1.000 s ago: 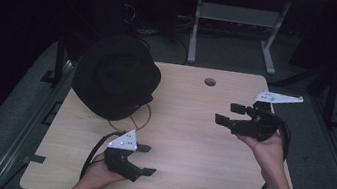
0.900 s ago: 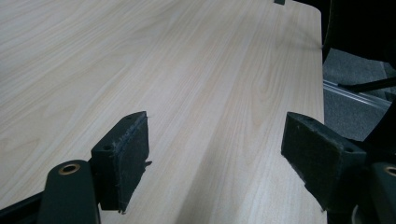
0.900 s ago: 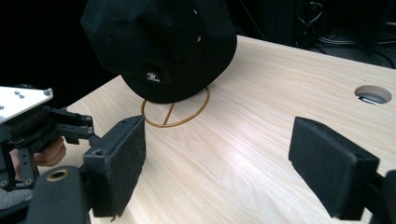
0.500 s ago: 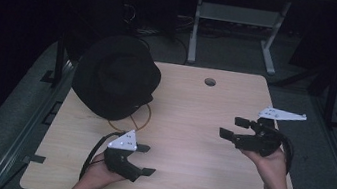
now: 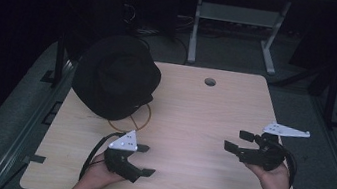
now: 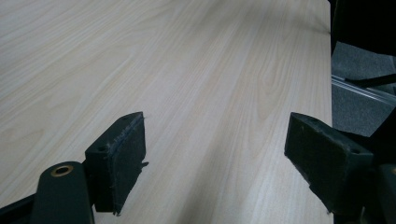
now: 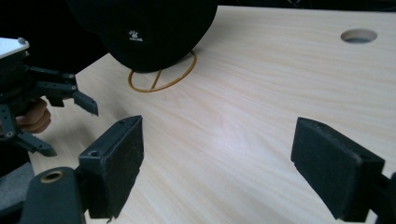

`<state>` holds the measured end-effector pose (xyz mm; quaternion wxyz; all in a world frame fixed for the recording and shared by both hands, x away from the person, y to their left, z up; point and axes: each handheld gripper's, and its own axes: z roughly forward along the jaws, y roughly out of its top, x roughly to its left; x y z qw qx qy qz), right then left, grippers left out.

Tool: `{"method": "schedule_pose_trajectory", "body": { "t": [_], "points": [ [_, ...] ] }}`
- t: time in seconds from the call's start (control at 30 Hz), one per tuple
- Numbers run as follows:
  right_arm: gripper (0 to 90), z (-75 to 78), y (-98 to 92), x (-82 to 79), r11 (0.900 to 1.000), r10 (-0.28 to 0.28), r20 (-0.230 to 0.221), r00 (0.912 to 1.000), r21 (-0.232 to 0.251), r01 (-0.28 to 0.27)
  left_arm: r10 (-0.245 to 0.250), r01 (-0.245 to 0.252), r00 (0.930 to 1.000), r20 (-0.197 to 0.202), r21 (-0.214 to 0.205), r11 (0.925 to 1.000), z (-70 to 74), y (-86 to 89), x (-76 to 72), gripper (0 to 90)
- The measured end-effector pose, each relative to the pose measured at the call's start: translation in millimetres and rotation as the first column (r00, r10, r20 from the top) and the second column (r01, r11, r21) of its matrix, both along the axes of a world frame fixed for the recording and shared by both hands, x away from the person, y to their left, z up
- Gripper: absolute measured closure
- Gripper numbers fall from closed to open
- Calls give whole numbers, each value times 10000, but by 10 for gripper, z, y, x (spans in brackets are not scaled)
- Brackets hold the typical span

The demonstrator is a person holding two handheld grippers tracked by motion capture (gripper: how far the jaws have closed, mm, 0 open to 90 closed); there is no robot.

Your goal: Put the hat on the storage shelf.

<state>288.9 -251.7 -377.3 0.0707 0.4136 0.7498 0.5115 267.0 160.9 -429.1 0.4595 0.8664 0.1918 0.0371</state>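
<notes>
While both tools rest spread wide and empty low over the pale wooden table [image 5: 191, 128], the round black fabric hat [image 5: 116, 76] sits at its far left corner, over a thin yellow wire ring [image 5: 140, 120]. It lies just beyond the left gripper [image 5: 144, 160], which looks the nearer; the right gripper [image 5: 238, 141] is well apart, its jaws aimed leftward across the table at the hat.

Hat [image 5: 116, 75] sitting on the surface [image 5: 193, 118] at far left, overhanging the edge, w/ a ring [image 5: 136, 118] poking out under its near side. Cable hole [image 5: 210, 82] lying far centre. Left gripper [image 5: 142, 160] hovering near-left, right gripper [image 5: 237, 140] near-right, well apart.
</notes>
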Motion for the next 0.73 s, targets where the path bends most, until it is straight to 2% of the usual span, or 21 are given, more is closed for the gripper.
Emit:
{"method": "schedule_pose_trajectory", "body": {
  "t": [0.17, 0.5, 0.73],
  "points": [
    [168, -84, -55, -73, 9997, -100, -10, 9999, 238, 100, -15, 14, 10000, 46, 100, 9999, 0, -2, -2, 200],
    [168, -242, -166, -265, 9989, -451, -50, 9990, 87, 451, 59, -59, 10000, -15, 107, 9999, 3, 13, -10, 199],
    [168, -415, -219, -452, 9974, -705, -143, 9974, 154, 707, -12, 9, 10000, 76, 398, 9992, -11, -18, -25, 199]
  ]
}}
